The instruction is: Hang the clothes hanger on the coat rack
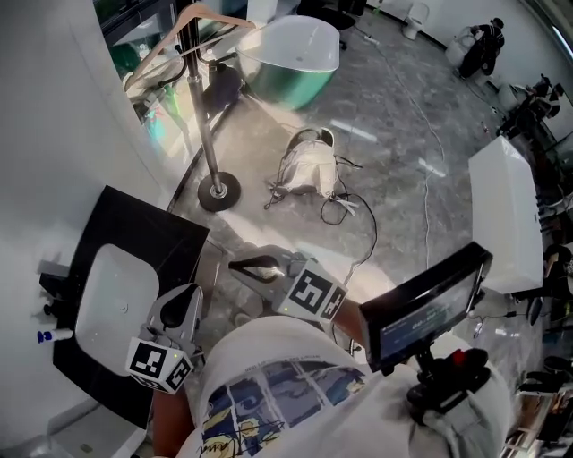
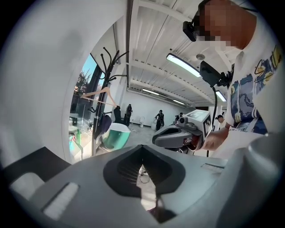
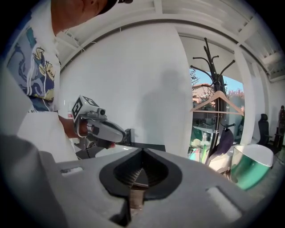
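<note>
Wooden hanger (image 1: pixel 215 13) on black rack (image 1: pixel 206 134); left hand-held gripper (image 2: pixel 142 149), right hand-held gripper (image 3: pixel 142 151) closed, empty

Coat rack (image 1: pixel 200 98): top cropped by head view's upper edge, hooks out of frame. Clothes hanger (image 1: pixel 224 15) grazes same edge, hook out of sight. In left gripper view, rack's base hidden behind gripper body. Small items (image 1: pixel 52 318) at bench's (image 1: pixel 143 234) left edge too small to tell. Monitor (image 1: pixel 423 315) text unreadable. Distant figures (image 2: pixel 159 118) too small to make out. Dark gear (image 1: pixel 535 100) at head view's right edge cropped, unclear.
</note>
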Tool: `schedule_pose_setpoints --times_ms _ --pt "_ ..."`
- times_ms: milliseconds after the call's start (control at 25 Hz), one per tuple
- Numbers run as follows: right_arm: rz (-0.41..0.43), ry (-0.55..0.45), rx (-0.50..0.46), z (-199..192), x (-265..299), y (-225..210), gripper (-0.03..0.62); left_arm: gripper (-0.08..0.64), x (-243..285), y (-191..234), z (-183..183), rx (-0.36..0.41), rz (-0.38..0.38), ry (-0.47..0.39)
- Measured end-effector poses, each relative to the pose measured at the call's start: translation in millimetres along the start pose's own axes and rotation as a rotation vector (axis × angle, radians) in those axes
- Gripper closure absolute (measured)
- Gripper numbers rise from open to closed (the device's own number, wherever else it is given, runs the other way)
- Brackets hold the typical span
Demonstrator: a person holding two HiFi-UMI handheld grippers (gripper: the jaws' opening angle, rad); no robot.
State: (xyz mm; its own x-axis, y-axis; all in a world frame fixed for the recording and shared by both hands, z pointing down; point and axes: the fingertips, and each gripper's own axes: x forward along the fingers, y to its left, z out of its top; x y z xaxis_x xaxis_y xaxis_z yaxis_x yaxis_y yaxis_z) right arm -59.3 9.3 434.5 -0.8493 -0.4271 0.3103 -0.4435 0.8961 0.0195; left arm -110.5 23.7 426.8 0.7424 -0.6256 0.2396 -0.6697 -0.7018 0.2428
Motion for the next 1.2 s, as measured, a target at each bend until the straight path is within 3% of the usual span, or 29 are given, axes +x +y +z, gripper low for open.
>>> schedule_pose_setpoints --times_ms 560,1200 --pt "0.022 0.016 -0.051 6 0 13 0.592 0.558 -10 -2 -11 -0.021 0.015 -0.010" --pt "0.013 0.052 -0.048 8 2 4 0.592 0.558 -3 0 -9 -0.029 0.014 0.012"
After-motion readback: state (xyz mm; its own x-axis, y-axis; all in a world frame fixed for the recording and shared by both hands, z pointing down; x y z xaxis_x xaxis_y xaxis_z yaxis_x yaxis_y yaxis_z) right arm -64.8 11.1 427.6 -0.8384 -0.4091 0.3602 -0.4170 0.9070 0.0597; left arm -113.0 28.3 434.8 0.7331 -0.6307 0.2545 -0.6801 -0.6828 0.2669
